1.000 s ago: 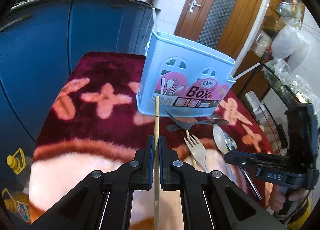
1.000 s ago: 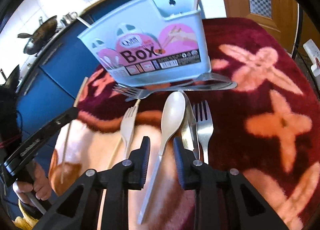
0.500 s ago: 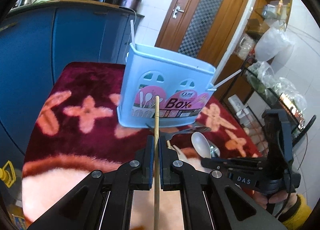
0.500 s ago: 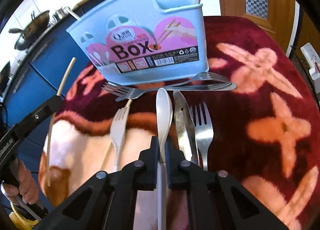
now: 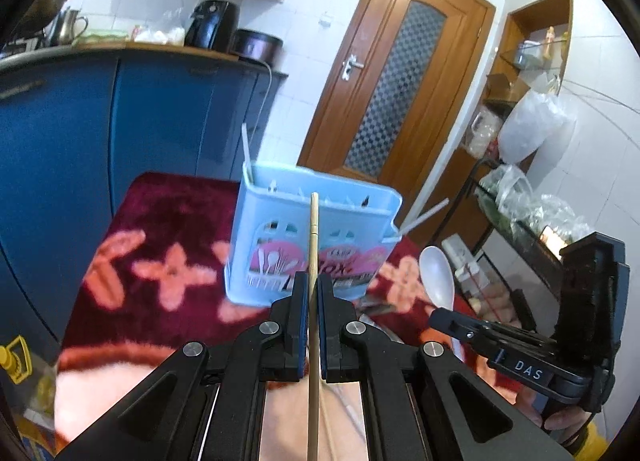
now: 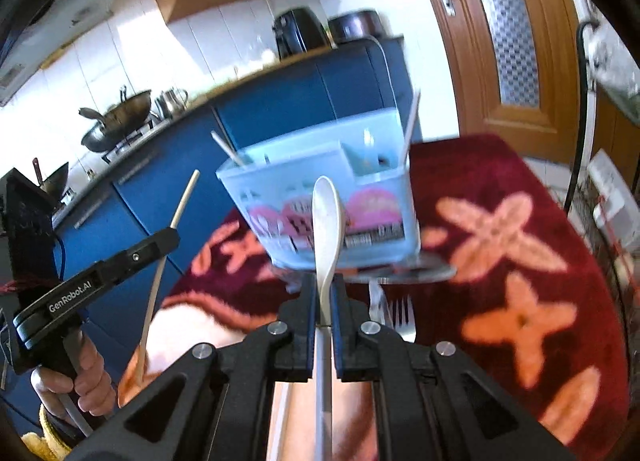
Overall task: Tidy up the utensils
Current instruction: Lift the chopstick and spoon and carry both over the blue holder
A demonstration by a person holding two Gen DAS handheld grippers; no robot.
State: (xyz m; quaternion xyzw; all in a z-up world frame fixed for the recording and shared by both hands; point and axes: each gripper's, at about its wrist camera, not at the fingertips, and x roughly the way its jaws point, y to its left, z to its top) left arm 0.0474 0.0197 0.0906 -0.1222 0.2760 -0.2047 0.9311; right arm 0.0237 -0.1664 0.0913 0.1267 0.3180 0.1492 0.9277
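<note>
Your left gripper (image 5: 312, 297) stays clamped on the thin wooden chopstick (image 5: 313, 245), now raised off the red floral cloth (image 5: 168, 229) and lined up with the pale blue plastic utensil box (image 5: 280, 221). Your right gripper (image 6: 324, 297), open a second ago, has pinched the white plastic spoon (image 6: 327, 217) and lifted it too; both are ready to drop in.

A home kitchen. Ahead of the tongs, blue cabinets (image 5: 152, 113) carry a wooden countertop (image 5: 160, 48) with an air fryer (image 5: 214, 25) and a metal jug (image 5: 70, 27); a wok (image 6: 116, 123) sits on the stove (image 6: 132, 141) to the left, white wall tiles (image 5: 304, 21) behind, a wooden door (image 5: 400, 89) right.
</note>
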